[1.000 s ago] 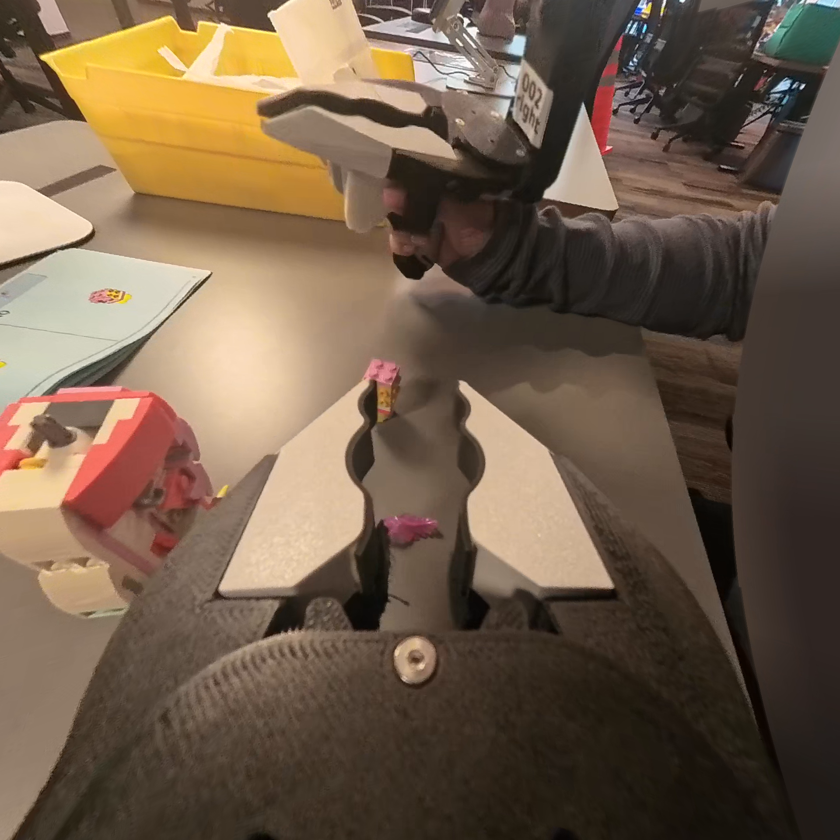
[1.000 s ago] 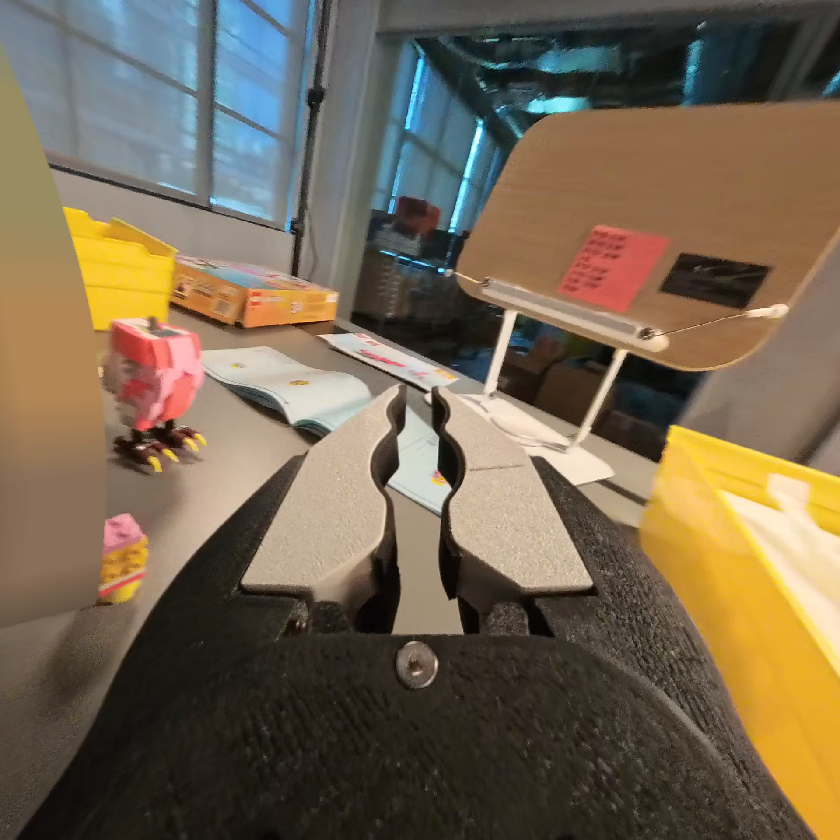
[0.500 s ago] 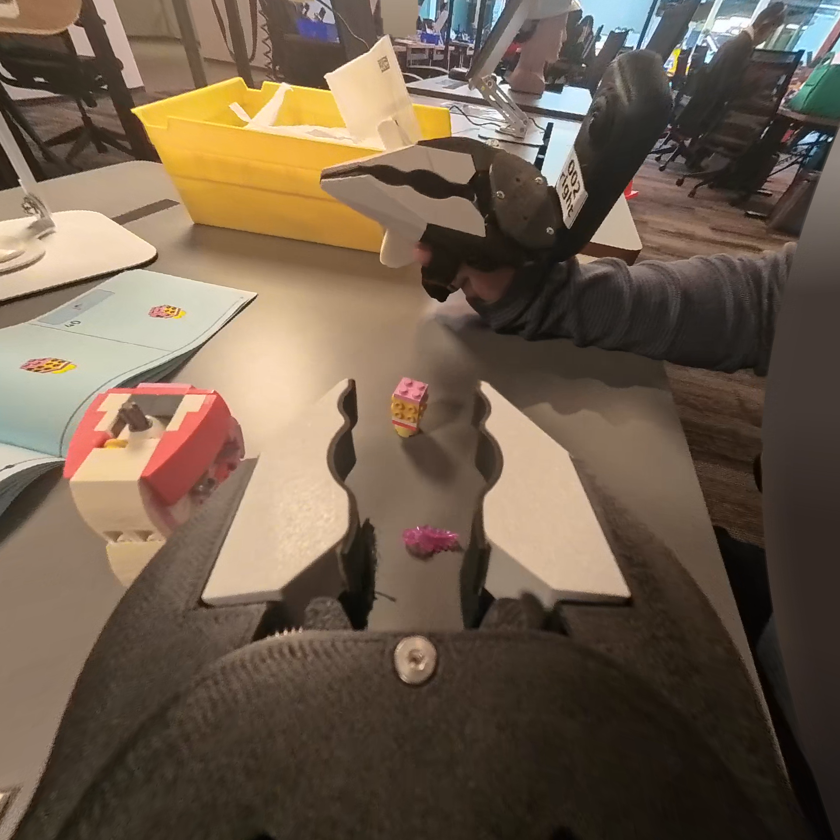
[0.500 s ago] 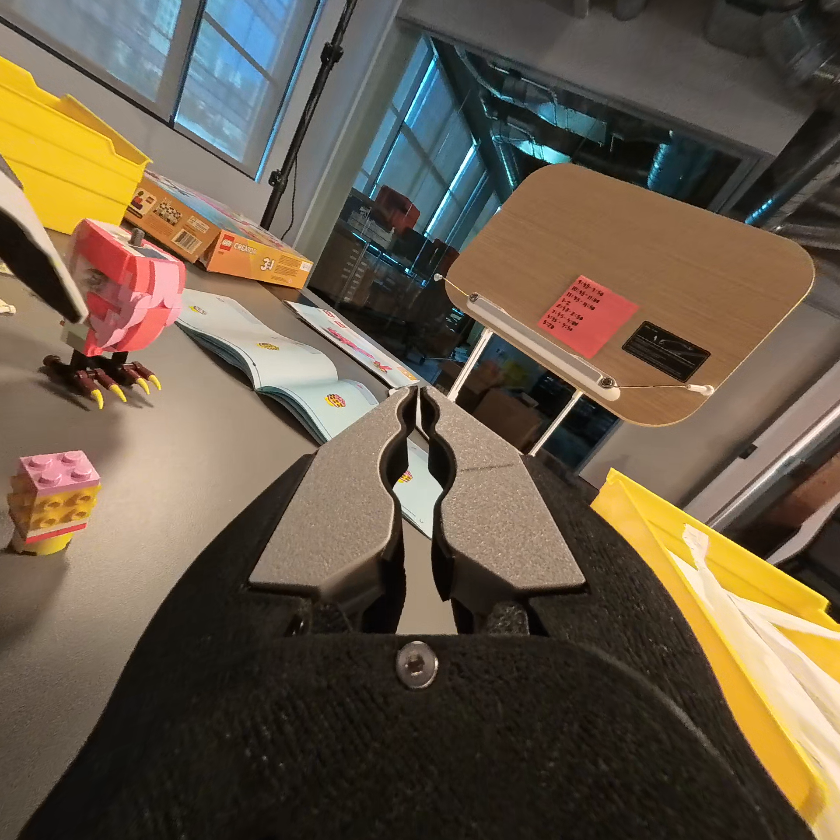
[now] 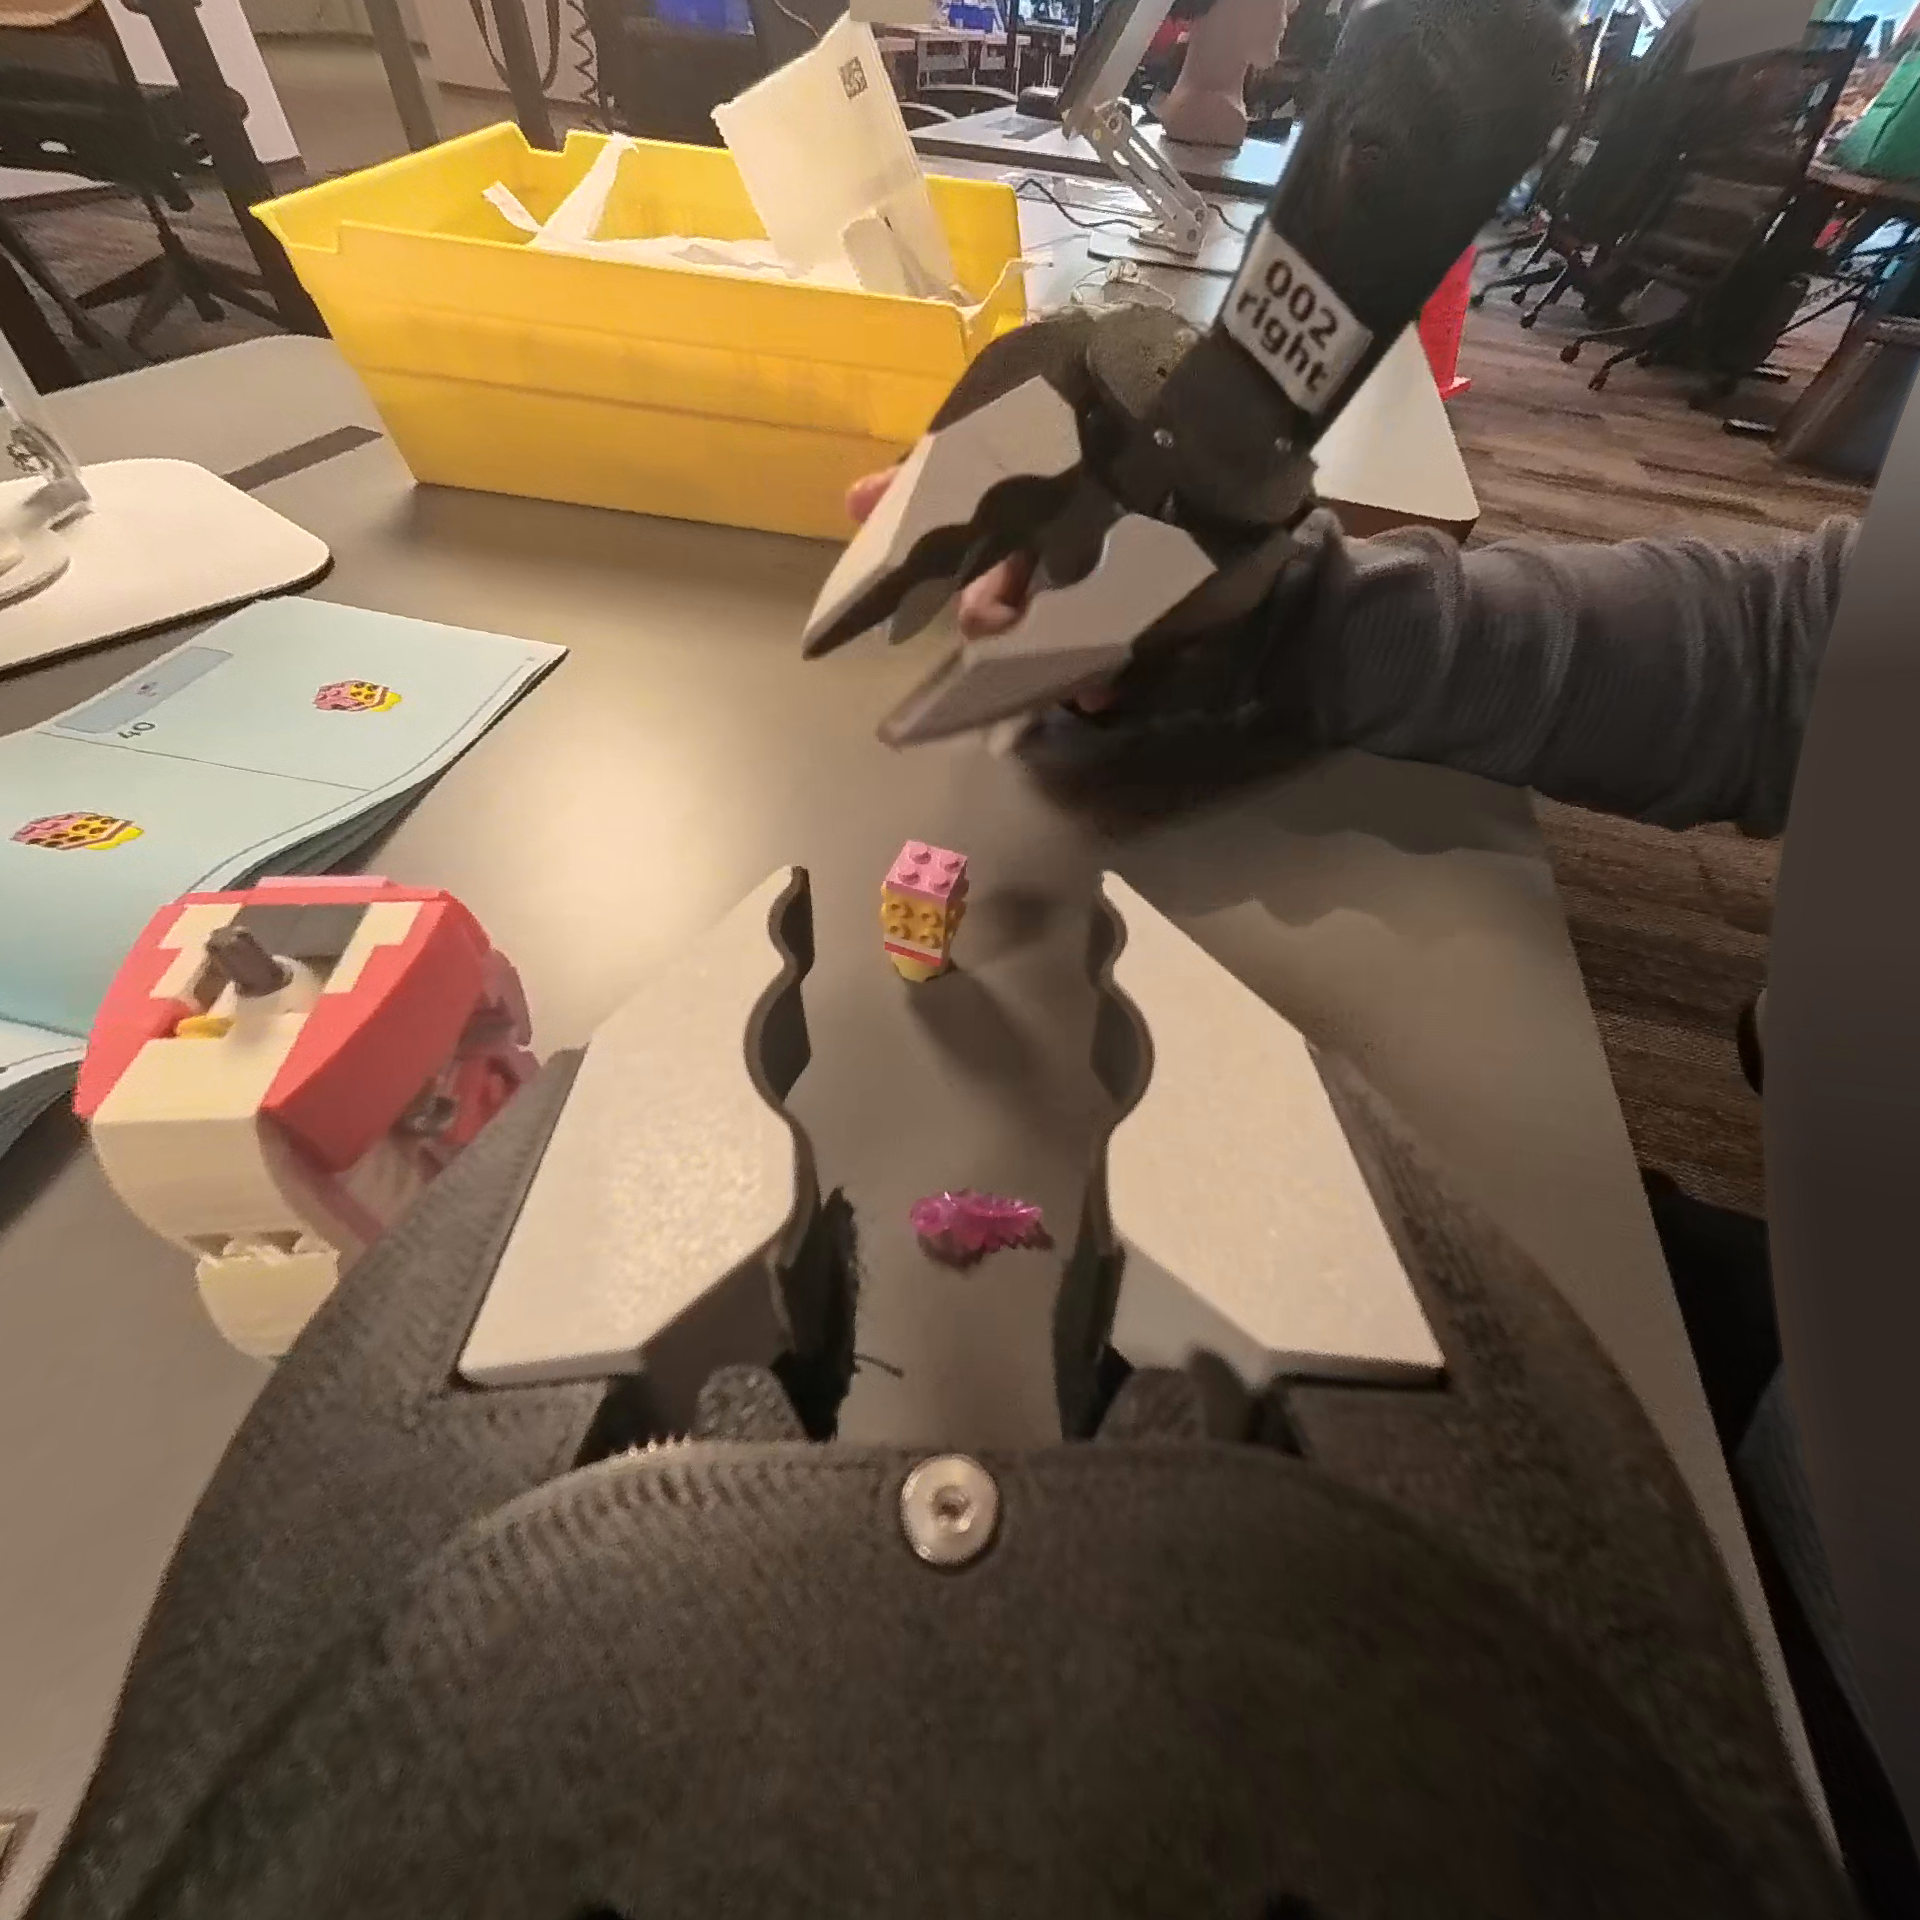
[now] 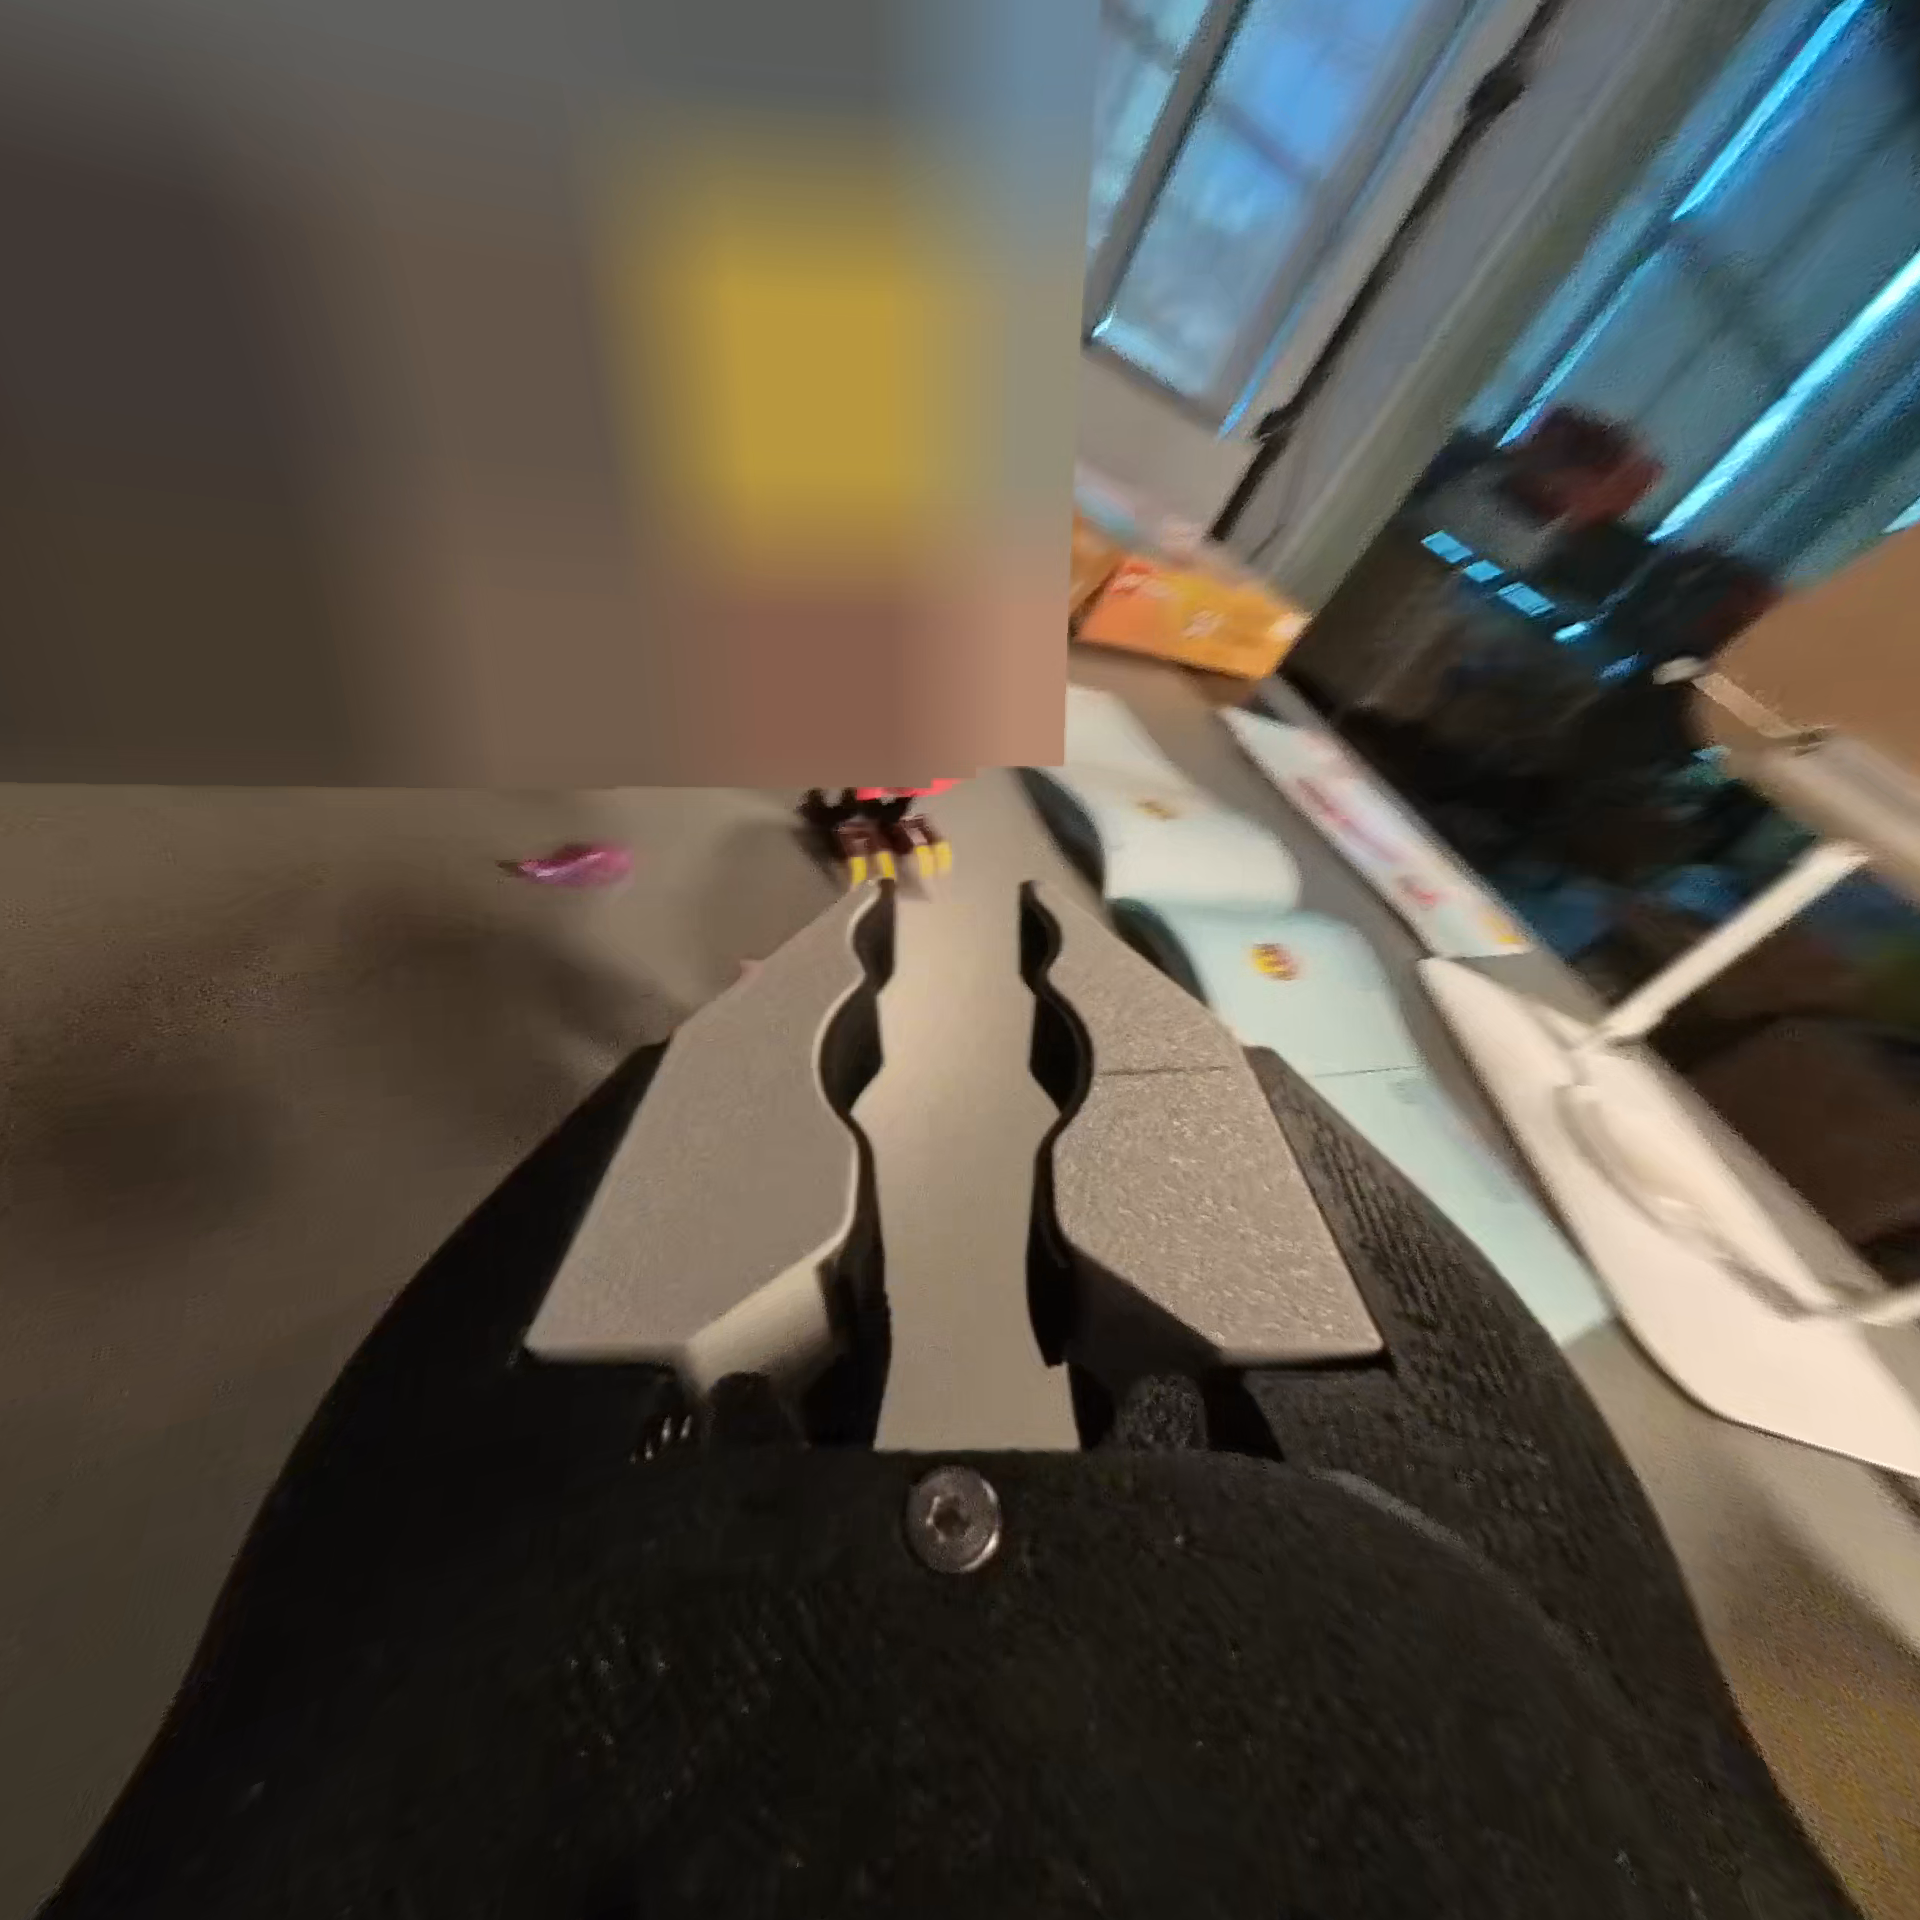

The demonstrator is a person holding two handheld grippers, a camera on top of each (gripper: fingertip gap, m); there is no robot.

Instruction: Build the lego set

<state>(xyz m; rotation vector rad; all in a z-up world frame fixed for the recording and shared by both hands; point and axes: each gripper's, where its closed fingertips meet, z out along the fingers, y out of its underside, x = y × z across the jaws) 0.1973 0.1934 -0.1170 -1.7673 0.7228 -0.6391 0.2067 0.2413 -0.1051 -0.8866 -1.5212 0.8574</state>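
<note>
1. While the left gripper [image 5: 951,914] hovers low over the grey table [image 5: 644,821], its two fingers stand spread wide with nothing pinched; a small brick stack [image 5: 921,910], pink on top and yellow beneath, stands upright on the table between the fingertips, touching neither.
2. Nearer the gripper's body, a small magenta translucent piece [image 5: 977,1226] lies flat on the table between the same fingers, also clear of both.
3. Just beside the left finger [image 5: 665,1164] stands a red, white and pink brick model [image 5: 281,1049]; the right wrist view shows only its dark feet with yellow claws [image 6: 894,847].
4. Held in a hand with a grey sleeve [image 5: 1558,665], the right gripper [image 5: 847,691] hangs above the table beyond the brick stack, fingers parted and bare, their tips pointing down toward it.
5. Open light-blue booklets [image 5: 239,748] lie toward the table's left edge, beside the brick model.
6. At the far edge sits a yellow bin [image 5: 644,384] with white paper bags [image 5: 821,177] in it.
7. Toward the far left corner rests the white base of a stand [image 5: 156,551].
8. An orange box [image 6: 1195,623] lies farther off on the table in the right wrist view.
</note>
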